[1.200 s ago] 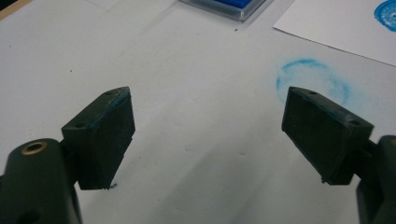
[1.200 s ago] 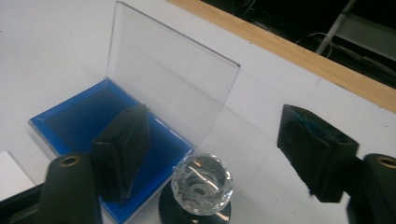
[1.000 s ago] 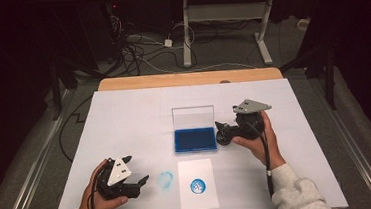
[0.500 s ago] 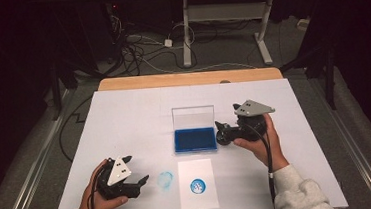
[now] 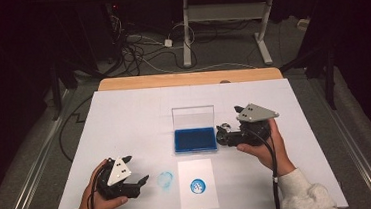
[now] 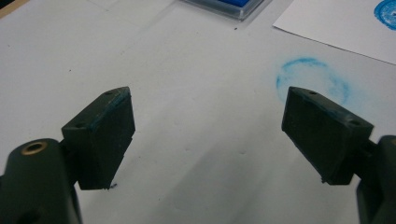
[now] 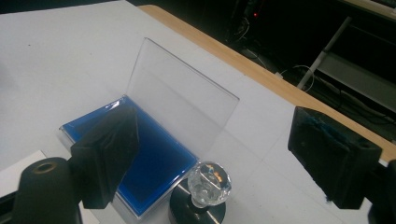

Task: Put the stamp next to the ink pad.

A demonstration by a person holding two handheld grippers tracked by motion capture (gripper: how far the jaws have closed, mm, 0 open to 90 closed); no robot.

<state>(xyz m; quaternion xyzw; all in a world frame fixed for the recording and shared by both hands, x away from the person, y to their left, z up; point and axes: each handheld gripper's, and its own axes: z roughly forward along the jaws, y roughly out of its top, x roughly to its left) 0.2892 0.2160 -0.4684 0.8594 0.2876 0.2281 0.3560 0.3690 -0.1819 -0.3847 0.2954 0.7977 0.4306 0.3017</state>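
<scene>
A blue ink pad [image 5: 194,139] lies mid-table with its clear lid [image 5: 193,117] standing upright behind it. Just right of the pad stands a round black stamp with a crystal knob [image 7: 208,182]. My right gripper [image 5: 222,135] is open, its jaws on either side of the stamp and apart from it [image 7: 215,140]. In front of the pad lies a white sheet [image 5: 198,199] bearing a blue stamp print [image 5: 197,186]. My left gripper [image 5: 137,169] rests open near the front left, nothing between its jaws [image 6: 208,121]. A blue ring smudge [image 6: 312,79] marks the table ahead of it.
The white table cover [image 5: 139,118] spreads wide around the pad. A wooden table edge [image 5: 186,78] runs along the far side, with cables and desk legs on the dark floor beyond. The front edge lies close below both hands.
My right gripper has sunk and shifted very slightly beside the ink pad. The left gripper has stayed where it was.
</scene>
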